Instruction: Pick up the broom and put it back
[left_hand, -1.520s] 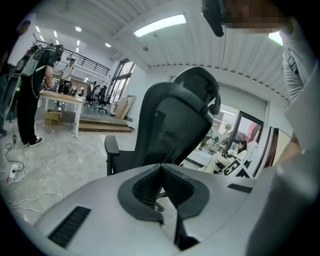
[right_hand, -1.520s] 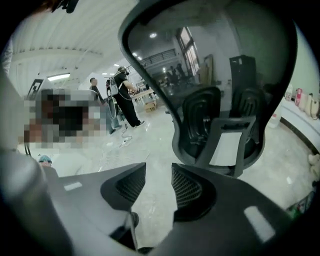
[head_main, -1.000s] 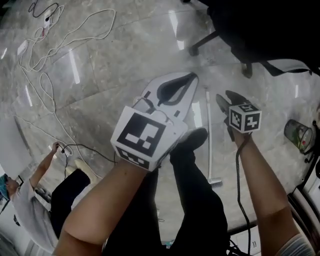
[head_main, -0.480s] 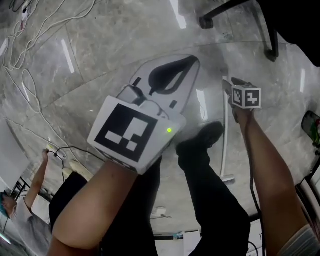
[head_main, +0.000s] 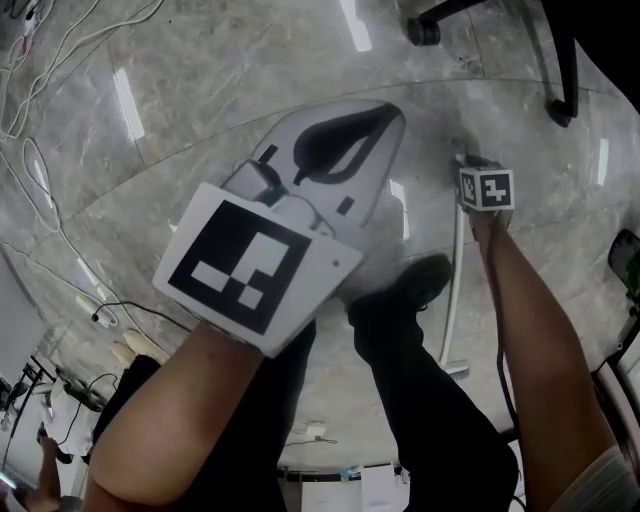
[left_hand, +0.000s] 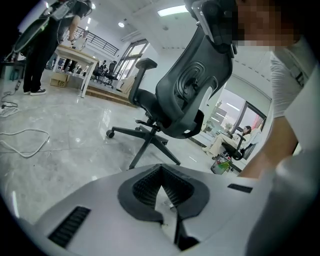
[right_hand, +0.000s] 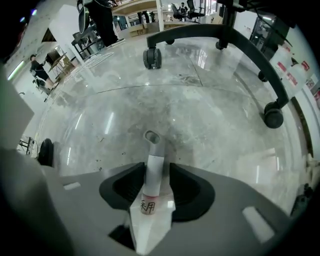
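Observation:
The broom lies along the grey floor; in the head view its pale handle (head_main: 455, 290) runs from my right gripper (head_main: 470, 165) back to the brush head (head_main: 455, 370) beside a black shoe. In the right gripper view the handle's end (right_hand: 151, 155), with a white label, sits between the two dark pads, and my right gripper (right_hand: 152, 175) is shut on it. My left gripper (head_main: 350, 140) is held high, near the camera and well left of the broom. Its jaws (left_hand: 161, 172) meet with nothing between them.
A black office chair (left_hand: 185, 95) stands ahead of the left gripper. Its wheeled base (right_hand: 152, 57) spreads over the floor just beyond the broom's end. White cables (head_main: 40, 170) trail at the left. The person's legs and shoe (head_main: 400, 295) are below the grippers.
My right gripper has moved onto the end of the broom handle, which now sits between its jaws. The left gripper has come nearer the camera.

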